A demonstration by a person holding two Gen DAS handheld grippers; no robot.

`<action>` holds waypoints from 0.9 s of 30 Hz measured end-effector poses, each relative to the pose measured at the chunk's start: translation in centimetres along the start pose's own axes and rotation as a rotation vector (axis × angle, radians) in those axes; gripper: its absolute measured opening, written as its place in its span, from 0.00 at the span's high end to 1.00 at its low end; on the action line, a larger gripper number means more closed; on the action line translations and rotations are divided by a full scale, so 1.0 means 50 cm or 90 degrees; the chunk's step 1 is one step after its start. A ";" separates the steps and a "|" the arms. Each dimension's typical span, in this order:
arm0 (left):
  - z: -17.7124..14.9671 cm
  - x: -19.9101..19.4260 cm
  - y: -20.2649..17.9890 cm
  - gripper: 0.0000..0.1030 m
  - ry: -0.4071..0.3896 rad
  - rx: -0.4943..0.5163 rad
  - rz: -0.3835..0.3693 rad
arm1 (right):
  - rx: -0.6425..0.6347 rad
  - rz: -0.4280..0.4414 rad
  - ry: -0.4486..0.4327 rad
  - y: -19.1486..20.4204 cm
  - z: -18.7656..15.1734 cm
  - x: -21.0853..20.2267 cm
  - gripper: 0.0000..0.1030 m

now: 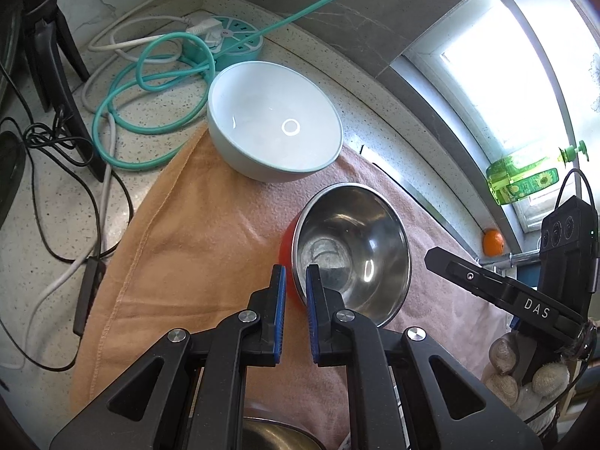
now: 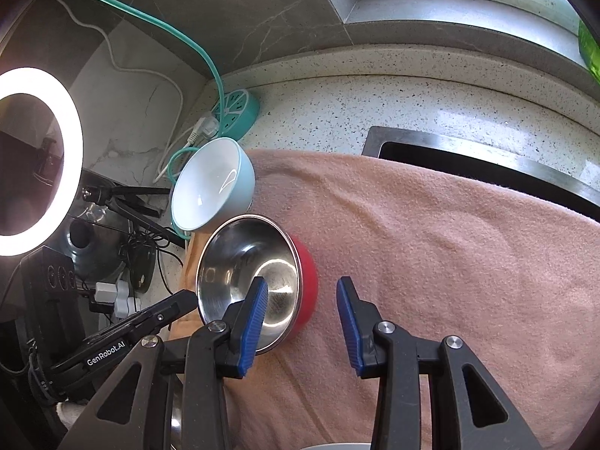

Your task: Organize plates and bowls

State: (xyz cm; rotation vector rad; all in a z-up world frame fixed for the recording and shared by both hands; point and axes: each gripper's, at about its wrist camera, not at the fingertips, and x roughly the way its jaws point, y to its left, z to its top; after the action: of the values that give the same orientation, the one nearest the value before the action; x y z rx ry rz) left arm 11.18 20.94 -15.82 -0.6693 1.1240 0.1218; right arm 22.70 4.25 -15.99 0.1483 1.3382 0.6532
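- left gripper [image 1: 296, 275] is clamped on the steel bowl's [image 1: 360, 240] rim at its 7 o'clock
- right gripper [image 2: 302, 290] sits apart, straddling the rim at 4 o'clock, not gripping
- blue bowl [image 1: 273, 120] at 11 o'clock on the towel [image 1: 195, 225]

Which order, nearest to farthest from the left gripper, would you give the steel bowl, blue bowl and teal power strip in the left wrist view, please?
From the left gripper:
1. Steel bowl, at the fingertips, on the pink towel.
2. Blue bowl, beyond it.
3. Teal power strip, back corner.
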 end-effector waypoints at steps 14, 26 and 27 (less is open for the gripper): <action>0.005 0.009 0.004 0.91 -0.001 0.006 0.008 | 0.015 0.010 0.018 -0.013 0.011 0.029 0.80; 0.013 0.012 -0.001 0.91 -0.009 0.022 0.012 | 0.012 0.010 0.029 -0.007 0.017 0.040 0.91; 0.014 0.013 -0.003 0.91 -0.008 0.027 0.013 | 0.012 0.010 0.029 -0.007 0.017 0.041 0.91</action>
State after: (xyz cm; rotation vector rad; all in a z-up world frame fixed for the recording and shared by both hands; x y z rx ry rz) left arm 12.06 21.05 -16.13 -0.6184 1.1187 0.1187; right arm 23.78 5.24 -17.69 0.1594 1.3889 0.6609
